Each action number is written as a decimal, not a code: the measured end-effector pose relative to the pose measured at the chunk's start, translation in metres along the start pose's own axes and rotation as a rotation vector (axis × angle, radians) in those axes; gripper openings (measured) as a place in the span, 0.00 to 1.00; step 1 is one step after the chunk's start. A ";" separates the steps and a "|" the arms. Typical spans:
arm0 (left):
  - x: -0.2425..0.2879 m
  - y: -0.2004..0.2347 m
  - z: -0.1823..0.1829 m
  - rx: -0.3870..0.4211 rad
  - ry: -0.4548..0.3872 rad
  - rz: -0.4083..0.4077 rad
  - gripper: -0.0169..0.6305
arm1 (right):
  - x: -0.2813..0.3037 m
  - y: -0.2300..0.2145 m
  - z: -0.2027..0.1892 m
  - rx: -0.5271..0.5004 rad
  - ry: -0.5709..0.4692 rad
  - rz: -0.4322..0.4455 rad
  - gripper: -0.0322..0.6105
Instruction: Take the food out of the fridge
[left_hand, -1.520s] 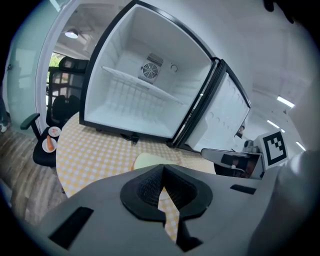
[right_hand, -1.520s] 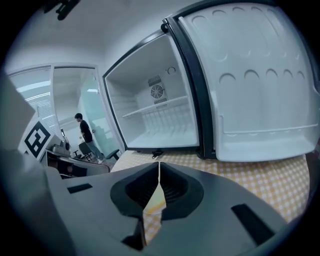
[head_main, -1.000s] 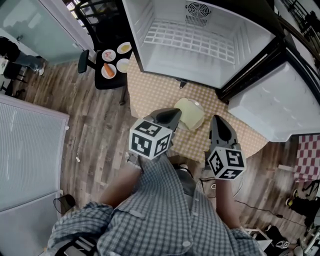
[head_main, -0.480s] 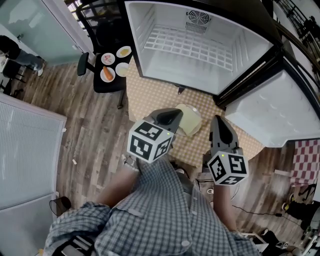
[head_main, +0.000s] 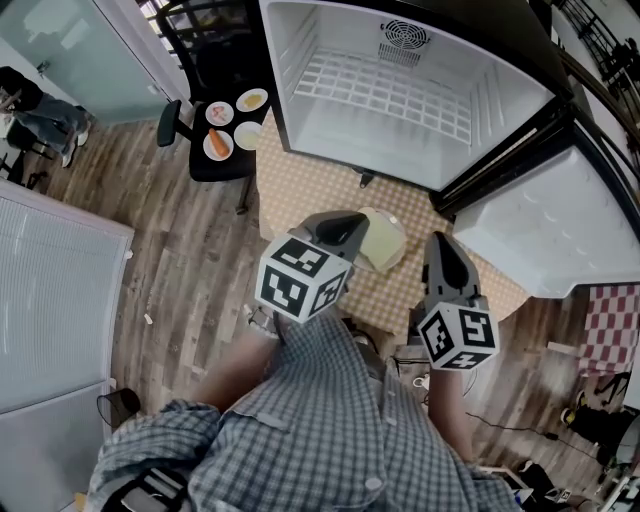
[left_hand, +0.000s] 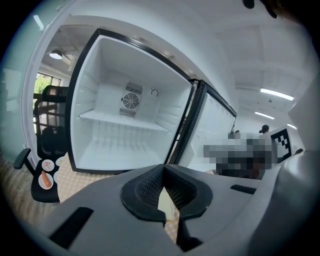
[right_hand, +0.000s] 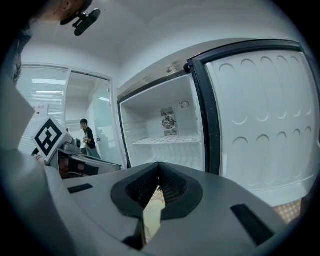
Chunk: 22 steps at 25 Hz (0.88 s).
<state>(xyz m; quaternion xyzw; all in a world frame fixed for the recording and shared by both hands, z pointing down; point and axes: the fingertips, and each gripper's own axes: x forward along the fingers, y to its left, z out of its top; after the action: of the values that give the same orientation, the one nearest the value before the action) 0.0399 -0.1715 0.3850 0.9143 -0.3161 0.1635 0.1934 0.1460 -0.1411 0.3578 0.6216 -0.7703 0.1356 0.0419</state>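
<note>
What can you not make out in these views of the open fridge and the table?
- Pale food: in the head view it is partly hidden by the left gripper. The gripper views show only a sliver of it below the jaws, so what it is cannot be told.
- Dishes on the chair: too small in the head view to name each food.
- Near edge of the table: hidden in the head view by the person's shirt.

Bright even indoor light, ceiling strip lights, strong fisheye bending, dark vignetted corners, sharp focus
</note>
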 end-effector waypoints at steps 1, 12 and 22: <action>0.000 -0.001 0.000 0.000 -0.001 -0.004 0.04 | 0.000 0.000 0.000 0.000 0.002 0.001 0.06; 0.000 -0.001 0.003 0.034 0.001 -0.005 0.04 | 0.003 0.003 -0.001 -0.005 0.011 0.018 0.06; 0.004 -0.006 0.002 0.049 0.008 -0.017 0.04 | 0.005 0.005 -0.006 -0.010 0.021 0.023 0.06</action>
<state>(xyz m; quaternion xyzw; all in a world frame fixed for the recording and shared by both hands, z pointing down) 0.0466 -0.1698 0.3836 0.9208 -0.3034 0.1734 0.1735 0.1397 -0.1435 0.3641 0.6112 -0.7775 0.1389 0.0515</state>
